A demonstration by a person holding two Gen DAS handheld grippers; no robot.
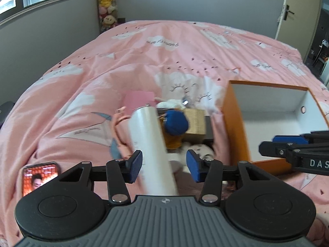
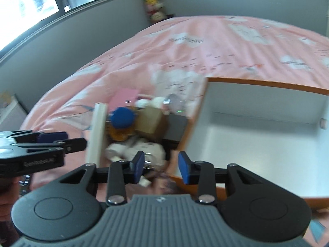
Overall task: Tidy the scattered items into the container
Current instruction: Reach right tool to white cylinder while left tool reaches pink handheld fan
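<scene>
The white cylindrical bottle [image 1: 151,142] is seen between the 2 blue pads [image 1: 135,165] of the left gripper [image 1: 164,165], tilted, its capped end pointing up and away over the pile. The pads stand wide apart; the left pad is at or very near the bottle's side, while a clear gap shows at the right pad, so a firm clamp cannot be confirmed. Whether the bottle is lifted or leaning on the pile cannot be told.

The rest of the clutter lies just beyond: a blue-capped plush toy [image 1: 174,127], a tan box [image 1: 194,123], a pink card [image 1: 139,99] and white soft items, all on the pink bedspread [image 1: 164,47]. Just to the right, the orange-edged box [image 1: 234,121] stands open, its white inside nearly bare.

The right gripper [image 2: 160,167] is held open with nothing between its fingers, above the box's near left corner.

For this step, the pads would best be closed fully on the bottle's middle before any swing. The bottle should then be carried over the orange wall and lowered before release, since a smooth cylinder is likely to slip or roll.
</scene>
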